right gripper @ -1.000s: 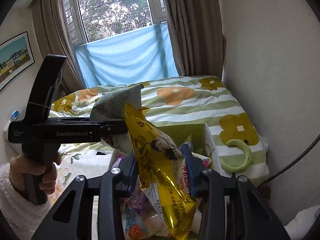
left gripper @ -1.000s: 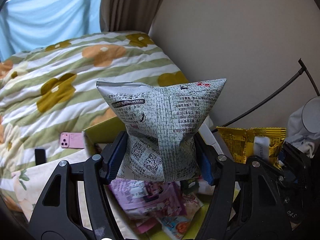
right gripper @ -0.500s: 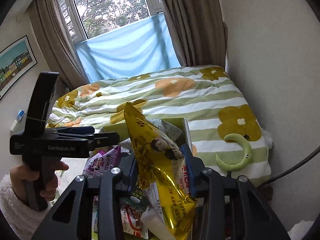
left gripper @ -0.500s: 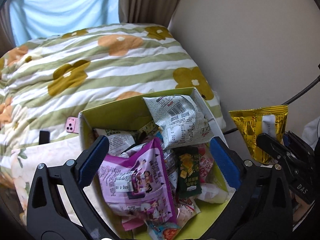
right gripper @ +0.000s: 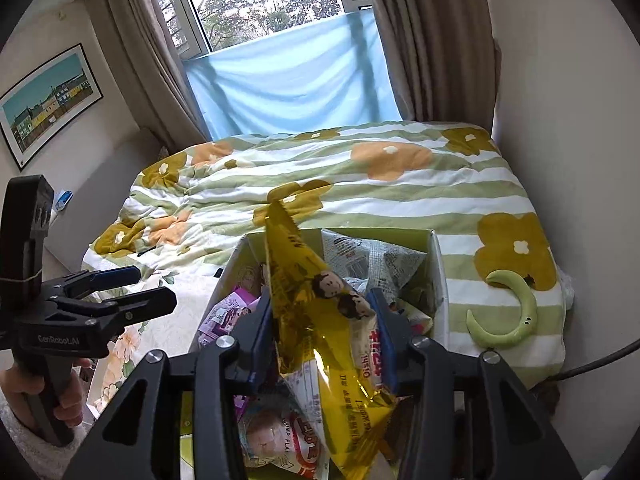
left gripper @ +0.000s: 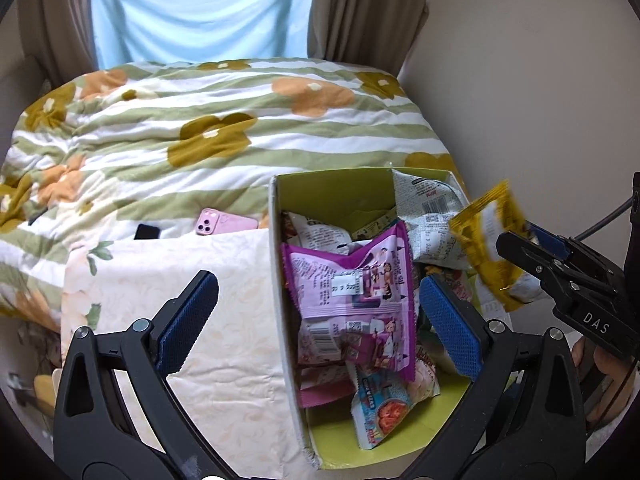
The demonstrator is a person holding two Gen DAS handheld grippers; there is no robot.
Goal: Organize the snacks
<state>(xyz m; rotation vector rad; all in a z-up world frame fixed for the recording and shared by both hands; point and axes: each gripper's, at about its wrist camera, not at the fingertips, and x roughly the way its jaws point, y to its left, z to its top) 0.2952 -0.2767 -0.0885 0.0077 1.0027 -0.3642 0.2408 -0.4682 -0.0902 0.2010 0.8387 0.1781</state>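
A green-lined cardboard box (left gripper: 336, 192) on the bed holds several snack packs: a purple pack (left gripper: 356, 296), a grey printed bag (left gripper: 432, 216) at the back right, and a shrimp-flavour pack (left gripper: 380, 408). My left gripper (left gripper: 316, 316) is open and empty over the box's left wall; it also shows in the right wrist view (right gripper: 132, 284). My right gripper (right gripper: 320, 328) is shut on a yellow snack bag (right gripper: 320, 320) above the box (right gripper: 436, 276). The yellow bag also shows in the left wrist view (left gripper: 488, 248) at the box's right side.
The box sits on a striped floral quilt (left gripper: 200, 128). A pale floral cloth (left gripper: 192, 304) lies left of the box, with a pink phone (left gripper: 224, 222) behind it. A green crescent toy (right gripper: 508, 316) lies right of the box. A wall stands close on the right.
My left gripper opened and let the grey printed bag go; it now lies in the box's back right. The left gripper shifted left. My right gripper brought the yellow bag down over the box.
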